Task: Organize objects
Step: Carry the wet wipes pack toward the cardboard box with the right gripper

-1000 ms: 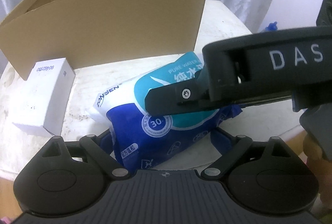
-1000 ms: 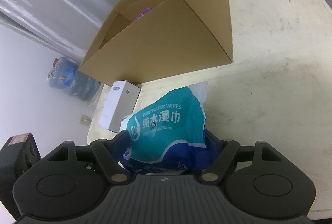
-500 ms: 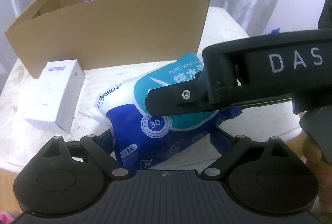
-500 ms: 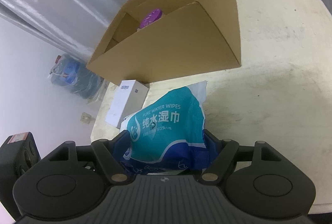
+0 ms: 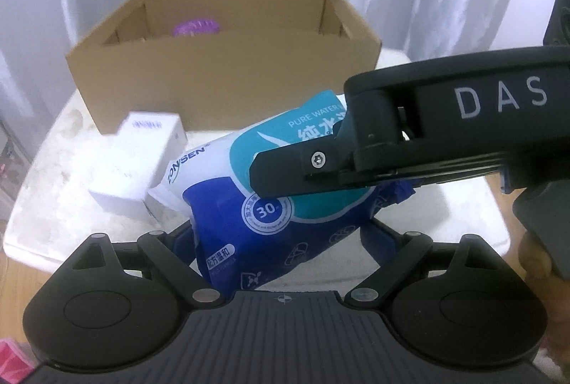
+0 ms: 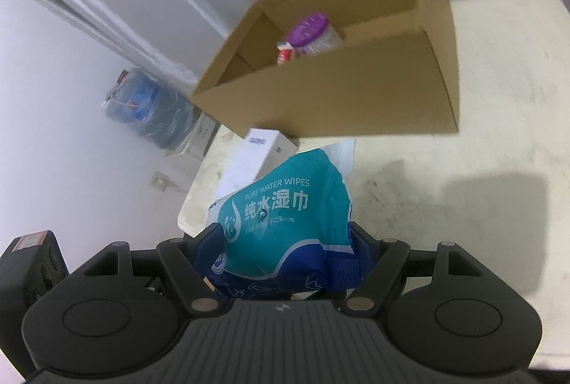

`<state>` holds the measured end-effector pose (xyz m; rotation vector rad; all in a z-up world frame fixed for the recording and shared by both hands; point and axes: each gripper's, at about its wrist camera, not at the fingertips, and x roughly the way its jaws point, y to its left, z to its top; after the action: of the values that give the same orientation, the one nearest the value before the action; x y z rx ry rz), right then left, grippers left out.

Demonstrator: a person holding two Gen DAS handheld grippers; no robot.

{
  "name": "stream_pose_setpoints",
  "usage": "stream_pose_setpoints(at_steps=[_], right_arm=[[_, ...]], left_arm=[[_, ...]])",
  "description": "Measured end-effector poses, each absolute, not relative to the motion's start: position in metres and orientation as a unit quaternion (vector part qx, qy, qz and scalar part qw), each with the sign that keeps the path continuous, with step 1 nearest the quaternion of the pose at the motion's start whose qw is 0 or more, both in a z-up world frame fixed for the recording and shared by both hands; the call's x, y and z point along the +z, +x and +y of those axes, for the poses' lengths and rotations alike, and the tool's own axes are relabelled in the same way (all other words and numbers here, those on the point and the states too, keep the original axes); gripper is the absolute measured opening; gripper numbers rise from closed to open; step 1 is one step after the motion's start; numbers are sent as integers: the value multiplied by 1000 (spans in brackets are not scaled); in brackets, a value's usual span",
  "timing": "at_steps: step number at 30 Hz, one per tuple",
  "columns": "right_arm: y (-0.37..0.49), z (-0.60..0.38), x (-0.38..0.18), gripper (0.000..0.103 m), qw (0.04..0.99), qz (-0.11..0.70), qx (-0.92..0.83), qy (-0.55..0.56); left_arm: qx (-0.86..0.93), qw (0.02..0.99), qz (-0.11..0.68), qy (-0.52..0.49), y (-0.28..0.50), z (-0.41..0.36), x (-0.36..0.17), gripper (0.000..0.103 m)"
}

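From my left wrist view, my left hand-held gripper (image 5: 281,234) clamps the wet wipes pack (image 5: 249,206) at lower centre, my right hand-held gripper (image 5: 281,177) gripping its top. The cardboard box (image 5: 228,81) sits above.

In the right wrist view the pack (image 6: 285,223) fills bottom centre. If I pull unevenly, the soft pack could slip onto the table (image 6: 463,206).

Your left gripper (image 5: 281,234) and right gripper (image 6: 285,241) both clamp the wipes pack (image 5: 256,206) between their jaws, pointing downward.
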<state>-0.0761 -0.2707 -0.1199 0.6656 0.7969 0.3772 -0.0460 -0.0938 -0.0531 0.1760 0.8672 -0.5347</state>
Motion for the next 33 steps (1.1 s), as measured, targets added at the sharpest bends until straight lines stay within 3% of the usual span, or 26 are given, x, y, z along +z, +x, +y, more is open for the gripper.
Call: stream_pose_setpoints(at_steps=[13, 33], right_arm=[[-69, -259, -66, 77, 876, 338, 210, 274], [-59, -254, -57, 77, 875, 342, 214, 269]], left_arm=[[-227, 897, 374, 61, -38, -80, -6, 91], [-223, 894, 386, 54, -34, -79, 7, 91]])
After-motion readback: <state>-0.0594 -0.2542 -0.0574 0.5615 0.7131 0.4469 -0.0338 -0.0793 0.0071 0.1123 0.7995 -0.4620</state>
